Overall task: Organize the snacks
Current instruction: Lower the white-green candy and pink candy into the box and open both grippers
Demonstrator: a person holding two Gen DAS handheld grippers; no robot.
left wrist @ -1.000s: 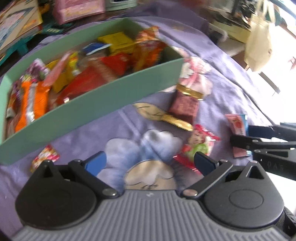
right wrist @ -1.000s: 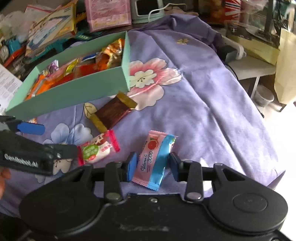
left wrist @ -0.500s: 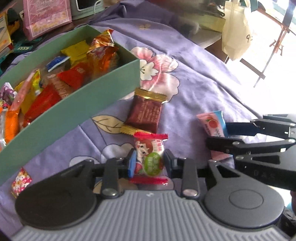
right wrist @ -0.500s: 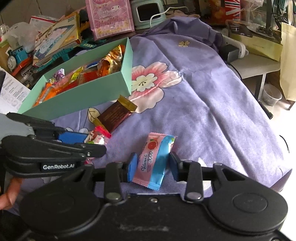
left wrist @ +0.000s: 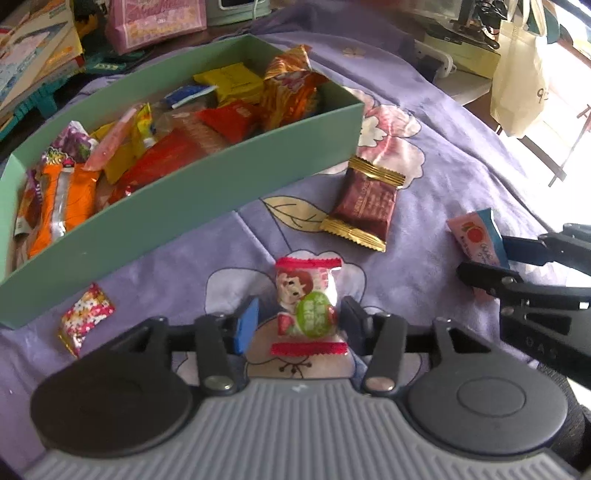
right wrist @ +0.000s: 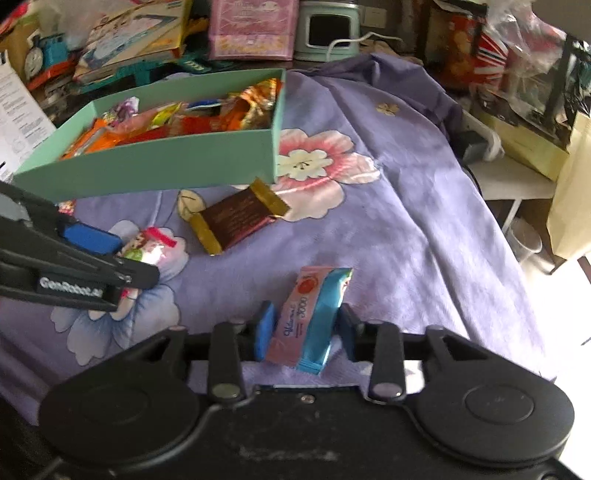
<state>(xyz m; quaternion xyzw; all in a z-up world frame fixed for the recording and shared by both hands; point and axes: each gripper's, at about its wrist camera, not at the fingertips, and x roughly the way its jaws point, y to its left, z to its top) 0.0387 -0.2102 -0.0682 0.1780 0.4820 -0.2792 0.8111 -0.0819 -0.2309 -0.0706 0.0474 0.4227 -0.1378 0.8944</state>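
The far end of the green box (left wrist: 207, 192) ran out of the left wrist view, and the snacks heaped inside overlapped so that few could be told apart. The print on the wrappers was too blurred to read. In the right wrist view the left gripper (right wrist: 122, 275) covered part of the red-and-white candy (left wrist: 308, 306).

That candy lay between the left gripper's (left wrist: 299, 319) fingers, which were opening; a gap showed at the blue left pad, so nothing was clamped. The right gripper's (right wrist: 304, 326) fingers had closed on the pink-and-blue packet (right wrist: 310, 317), which buckled between them at the near edge of the cloth.

The brown wafer pack (left wrist: 364, 205) lay just beside the box's near corner, apart from both grippers. A small floral candy (left wrist: 85, 314) lay close to the box's long wall. To the right the purple flowered cloth (right wrist: 424, 221) was bare until it dropped over the counter edge.

Books, a pink bag (right wrist: 253, 27) and clutter crowded behind the box.
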